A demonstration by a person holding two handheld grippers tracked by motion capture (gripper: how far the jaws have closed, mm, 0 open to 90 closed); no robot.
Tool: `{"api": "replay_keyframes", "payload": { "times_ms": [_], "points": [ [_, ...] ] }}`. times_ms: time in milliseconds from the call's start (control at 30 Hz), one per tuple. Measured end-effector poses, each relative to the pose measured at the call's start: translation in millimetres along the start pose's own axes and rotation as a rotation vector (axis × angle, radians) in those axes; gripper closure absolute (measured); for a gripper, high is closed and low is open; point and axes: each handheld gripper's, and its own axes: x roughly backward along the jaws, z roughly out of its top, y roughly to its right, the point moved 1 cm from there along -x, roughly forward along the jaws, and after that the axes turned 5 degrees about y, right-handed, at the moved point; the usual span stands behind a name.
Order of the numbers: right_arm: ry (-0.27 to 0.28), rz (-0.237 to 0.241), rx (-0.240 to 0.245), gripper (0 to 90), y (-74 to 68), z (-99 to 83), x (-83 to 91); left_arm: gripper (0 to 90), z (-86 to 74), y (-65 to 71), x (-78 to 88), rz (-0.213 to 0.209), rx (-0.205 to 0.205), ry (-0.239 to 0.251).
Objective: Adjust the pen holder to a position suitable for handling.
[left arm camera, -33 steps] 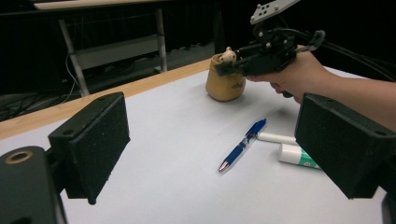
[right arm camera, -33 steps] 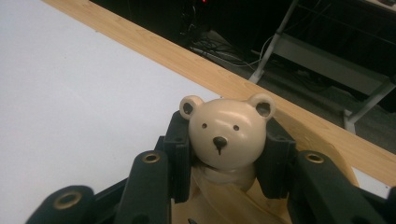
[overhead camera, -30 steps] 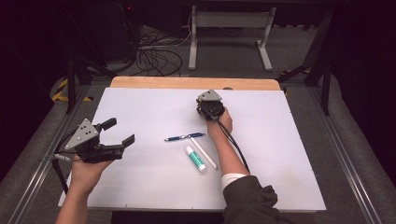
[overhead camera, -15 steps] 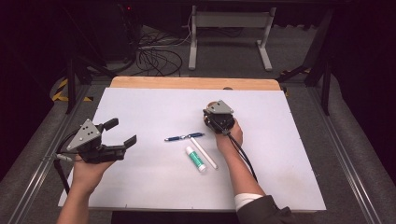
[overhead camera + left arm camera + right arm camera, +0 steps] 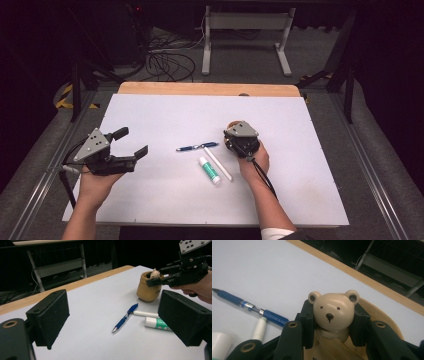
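Clamped by its bear-head knob between the jaws of the right gripper (image 5: 239, 141), the wooden pot (image 5: 148, 286) has been carried nearer the blue pen (image 5: 197, 147), evidently for loading, while the left gripper (image 5: 131, 143) waits open.

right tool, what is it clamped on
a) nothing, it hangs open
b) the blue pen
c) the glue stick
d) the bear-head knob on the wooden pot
d: in the right gripper view the right tool has its pads pressed on both sides of the bear-head knob above the wooden pot, while the blue pen and glue stick lie loose on the table.
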Motion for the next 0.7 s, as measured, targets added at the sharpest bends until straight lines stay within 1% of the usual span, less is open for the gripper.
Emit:
{"api": "replay_keyframes", "payload": {
  "times_ms": [133, 267, 300, 400, 533, 667, 700],
  "points": [
    [-0.015, 0.006, -0.007, 63.1, 0.4, -6.0, 5.3, 10.7, -0.4, 0.4, -1.0, -0.001, -0.003, -0.002],
    [-0.031, 0.012, -0.012, 63.1, 0.3, -9.0, 8.6, 10.7, -0.7, 0.9, -1.6, -0.003, -0.004, -0.004],
    [-0.033, 0.013, -0.006, 63.1, 0.3, -9.5, 9.4, 10.7, -0.8, 1.1, -1.7, -0.003, -0.002, -0.004],
    [-0.042, 0.017, -0.015, 63.1, -0.3, -10.3, 12.1, 10.7, -1.2, 0.9, -2.0, -0.004, -0.006, -0.009],
    [-0.049, 0.019, -0.011, 63.1, -0.7, -10.0, 12.5, 10.7, -1.6, 0.7, -2.3, -0.003, -0.004, -0.008],
    [-0.044, 0.024, -0.006, 62.9, 0.6, -10.7, 12.6, 10.7, -1.9, 0.7, -2.7, -0.005, -0.007, -0.01],
    [-0.042, 0.024, -0.011, 62.9, 0.8, -11.0, 12.4, 10.7, -2.1, 0.7, -2.9, -0.004, -0.007, -0.01]
  ]
}}
